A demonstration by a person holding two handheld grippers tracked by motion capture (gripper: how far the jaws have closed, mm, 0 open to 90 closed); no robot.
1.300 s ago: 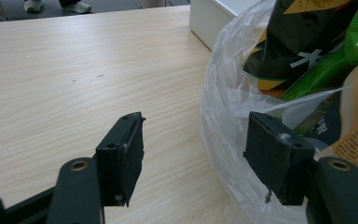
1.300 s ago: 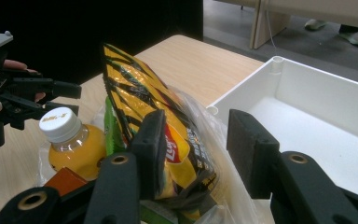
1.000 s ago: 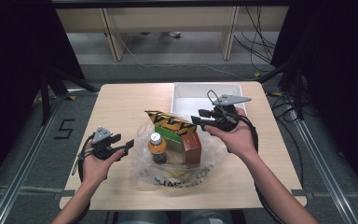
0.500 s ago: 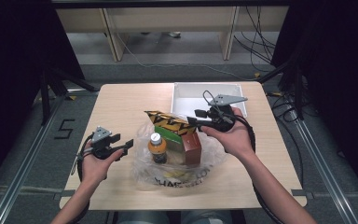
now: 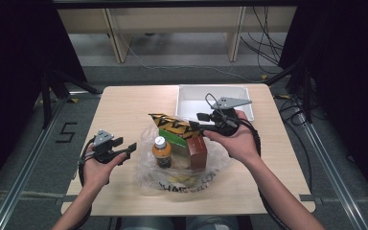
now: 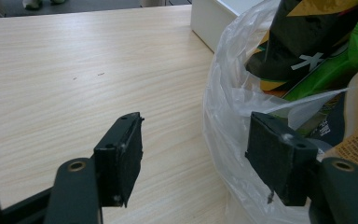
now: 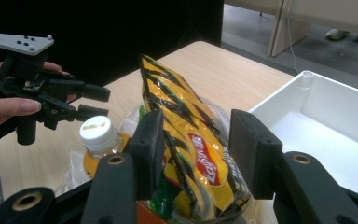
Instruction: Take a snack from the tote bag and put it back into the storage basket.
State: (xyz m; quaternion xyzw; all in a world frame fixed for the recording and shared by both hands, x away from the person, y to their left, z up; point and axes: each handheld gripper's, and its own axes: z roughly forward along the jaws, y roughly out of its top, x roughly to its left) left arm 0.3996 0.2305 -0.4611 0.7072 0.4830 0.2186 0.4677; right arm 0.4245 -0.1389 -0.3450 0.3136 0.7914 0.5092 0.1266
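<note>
On the wooden table — a plastic bag of groceries between two hand-held grippers.

The right gripper has its jaws set around the top of the yellow-and-black chip bag, which stands in the plastic bag; I cannot tell if the pads press on it. The left gripper is wide open — one jaw touches the plastic. A bottle with a white cap stands beside the chips, a white tray behind.

Overhead plus two close gripper views
</note>
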